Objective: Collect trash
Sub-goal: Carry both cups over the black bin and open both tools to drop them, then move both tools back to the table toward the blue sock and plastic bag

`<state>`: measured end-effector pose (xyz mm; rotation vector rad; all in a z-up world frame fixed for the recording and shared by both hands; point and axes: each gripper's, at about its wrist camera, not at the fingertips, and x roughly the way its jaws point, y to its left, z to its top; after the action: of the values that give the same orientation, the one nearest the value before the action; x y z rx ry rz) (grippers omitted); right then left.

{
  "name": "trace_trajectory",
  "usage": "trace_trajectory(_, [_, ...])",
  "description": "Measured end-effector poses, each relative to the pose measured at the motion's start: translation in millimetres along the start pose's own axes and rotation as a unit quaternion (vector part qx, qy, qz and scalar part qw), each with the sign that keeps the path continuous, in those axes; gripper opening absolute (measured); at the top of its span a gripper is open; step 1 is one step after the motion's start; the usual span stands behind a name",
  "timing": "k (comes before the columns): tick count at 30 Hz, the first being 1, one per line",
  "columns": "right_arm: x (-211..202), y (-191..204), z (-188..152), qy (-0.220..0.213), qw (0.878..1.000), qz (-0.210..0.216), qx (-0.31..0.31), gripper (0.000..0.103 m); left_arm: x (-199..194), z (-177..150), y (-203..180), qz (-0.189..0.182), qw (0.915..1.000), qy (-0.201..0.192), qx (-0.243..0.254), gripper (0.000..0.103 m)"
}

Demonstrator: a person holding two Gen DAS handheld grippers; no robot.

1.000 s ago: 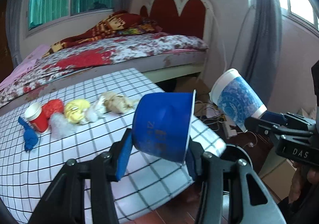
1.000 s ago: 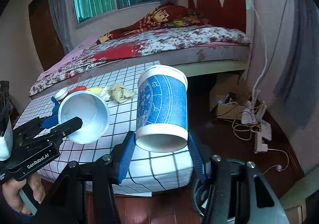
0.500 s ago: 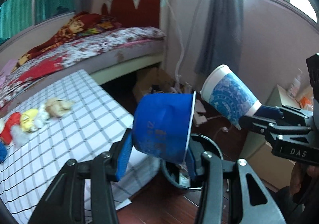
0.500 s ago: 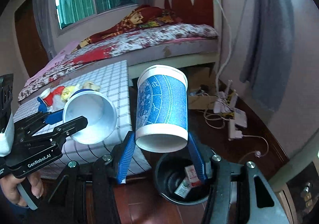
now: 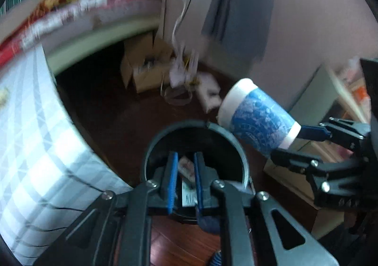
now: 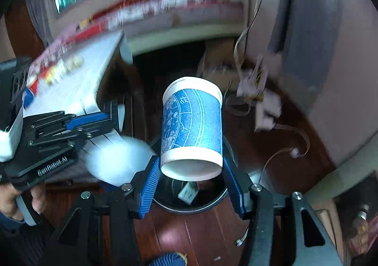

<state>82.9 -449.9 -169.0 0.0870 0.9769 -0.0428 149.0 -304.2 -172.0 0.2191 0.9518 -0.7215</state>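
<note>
My right gripper (image 6: pixel 192 171) is shut on a blue-and-white paper cup (image 6: pixel 191 124), which it holds tilted just above the black round trash bin (image 6: pixel 219 197). The cup (image 5: pixel 257 121) and right gripper (image 5: pixel 307 140) also show at the right of the left wrist view. My left gripper (image 5: pixel 184 180) hangs over the bin (image 5: pixel 151 147) with its fingers close together and nothing between them. A blurred white-lined blue bowl (image 6: pixel 118 159) is dropping below the left gripper (image 6: pixel 113 117) at the bin's left rim. Packets lie inside the bin.
The grid-patterned table (image 5: pixel 30 147) stands left of the bin, with crumpled trash (image 6: pixel 54 72) on it. A cardboard box (image 5: pixel 141 69), cables and a power strip (image 5: pixel 205 91) lie on the wooden floor behind. The bed (image 6: pixel 165 10) is beyond.
Both grippers swung down over the bin. My left gripper let go of the blue bowl and its fingers closed together. The right gripper still holds its cup.
</note>
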Motion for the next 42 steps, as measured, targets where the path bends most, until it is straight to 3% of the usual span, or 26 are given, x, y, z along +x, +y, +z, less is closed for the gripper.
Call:
trace_trajectory(1, [15,-3,0,0.022,1.000,0.008,0.000,0.056,15,-4,2,0.002,0.9999,0.013,-0.009,0.020])
trace_trajectory(3, [40,-10,-4,0.056,0.998,0.006,-0.002,0.056,28,-13,5,0.007,0.9993,0.032,-0.020,0.040])
trace_trajectory(4, [47,-15,-8,0.057,0.998,-0.006,0.000,0.061,31,-19,7,0.014,0.9992,0.028,-0.025,0.055])
trace_trajectory(5, [51,-20,-12,0.059,0.998,-0.008,0.008,0.070,32,-23,7,0.020,0.9991,0.027,-0.026,0.067])
trace_trajectory(6, [56,-25,-16,0.062,0.998,-0.011,0.020,0.092,35,-28,8,0.026,0.9988,0.029,-0.028,0.071])
trace_trajectory(7, [60,-30,-20,0.062,0.998,-0.013,0.029,0.094,39,-32,10,0.029,0.9985,0.034,-0.031,0.074])
trace_trajectory(12, [71,-30,-32,0.085,0.995,-0.025,0.043,0.094,42,-40,16,0.048,0.9975,0.041,-0.031,0.079])
trace_trajectory(14, [67,-25,-30,0.081,0.996,-0.036,0.029,0.094,38,-40,17,0.057,0.9972,0.036,-0.033,0.087])
trace_trajectory(20, [52,-20,-26,0.062,0.996,-0.053,0.030,0.102,17,-37,19,0.068,0.9974,0.012,-0.022,0.096])
trace_trajectory(32, [-13,11,-8,-0.005,0.997,-0.069,0.032,0.102,-54,-24,15,0.077,0.9954,-0.053,-0.022,0.101])
trace_trajectory(42, [-51,62,11,-0.052,0.997,-0.057,0.005,0.102,-115,-37,46,0.112,0.9872,-0.101,-0.052,0.102])
